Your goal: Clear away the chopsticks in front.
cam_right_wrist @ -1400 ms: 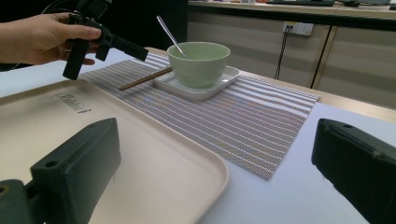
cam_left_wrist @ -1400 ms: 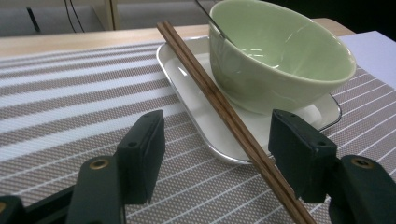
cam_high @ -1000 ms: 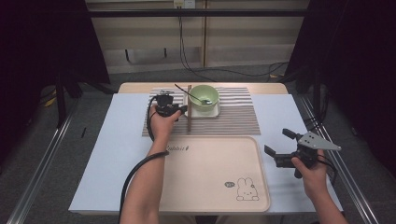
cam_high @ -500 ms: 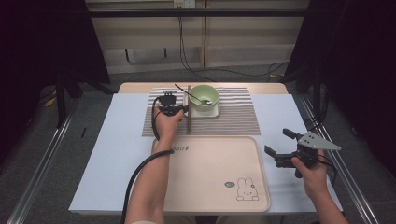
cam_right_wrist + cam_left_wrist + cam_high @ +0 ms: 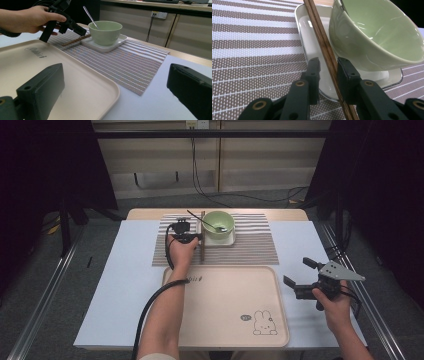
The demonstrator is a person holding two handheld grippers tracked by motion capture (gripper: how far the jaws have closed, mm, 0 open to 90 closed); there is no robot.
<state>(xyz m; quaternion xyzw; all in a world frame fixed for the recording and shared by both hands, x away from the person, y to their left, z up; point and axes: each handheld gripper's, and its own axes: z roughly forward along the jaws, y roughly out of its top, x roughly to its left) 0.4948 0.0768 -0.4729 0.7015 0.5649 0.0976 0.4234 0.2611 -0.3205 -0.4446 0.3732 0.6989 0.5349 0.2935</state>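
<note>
Since a second ago, left tool [image 5: 328, 66] jaws have been closing round the chopsticks [image 5: 324, 47]; pads look just short of contact. Sticks lean on the white dish [image 5: 312, 35] beside the bowl [image 5: 377, 35]: light, stiff, slippery, so pinch mid-length. Right tool [image 5: 305, 272] is wide open, empty.

A green bowl [image 5: 220, 224] with a metal spoon [image 5: 205, 221] leaning in it stands on a white square dish [image 5: 227, 240] upon the striped placemat [image 5: 250, 247], while nearer, on the pale worktop [image 5: 125, 275], lies a beige tray [image 5: 225, 305] printed with a small rabbit [image 5: 263, 324] in one corner.
</note>
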